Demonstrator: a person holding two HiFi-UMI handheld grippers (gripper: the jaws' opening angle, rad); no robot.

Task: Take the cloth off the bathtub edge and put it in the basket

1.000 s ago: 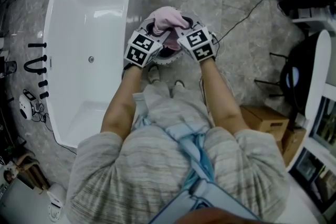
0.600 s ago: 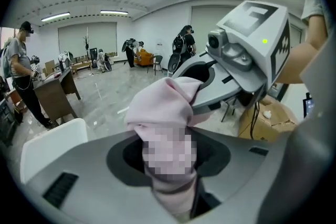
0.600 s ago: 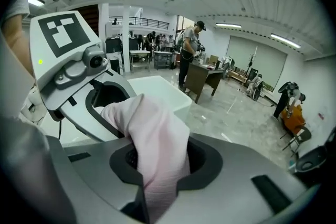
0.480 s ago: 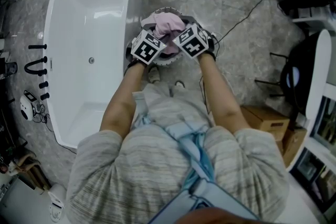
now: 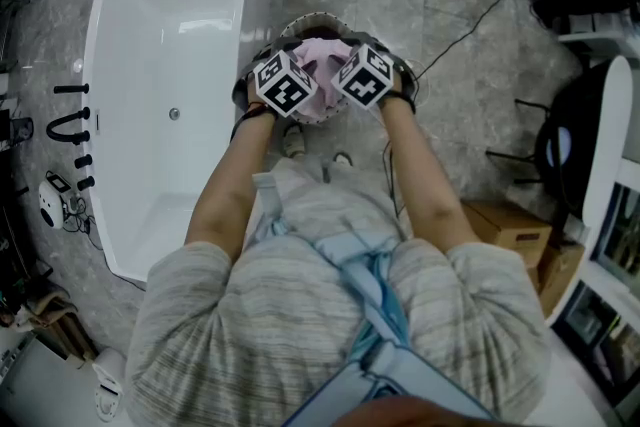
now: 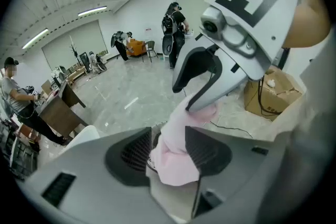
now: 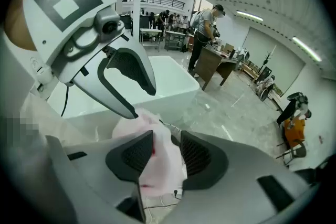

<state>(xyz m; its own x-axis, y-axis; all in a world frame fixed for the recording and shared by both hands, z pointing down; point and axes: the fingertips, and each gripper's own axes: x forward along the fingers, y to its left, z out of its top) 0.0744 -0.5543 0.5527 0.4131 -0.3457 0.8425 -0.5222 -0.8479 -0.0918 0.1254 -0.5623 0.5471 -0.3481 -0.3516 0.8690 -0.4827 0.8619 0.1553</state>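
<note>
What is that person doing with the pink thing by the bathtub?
A person with a gripper in each hand is putting a pink cloth into the basket beside the white bathtub. The left gripper and right gripper both have the cloth between their jaws, which have just been opening, probably to drop it.

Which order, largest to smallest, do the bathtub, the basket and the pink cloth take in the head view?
1. bathtub
2. basket
3. pink cloth, seen within the basket's rim
</note>
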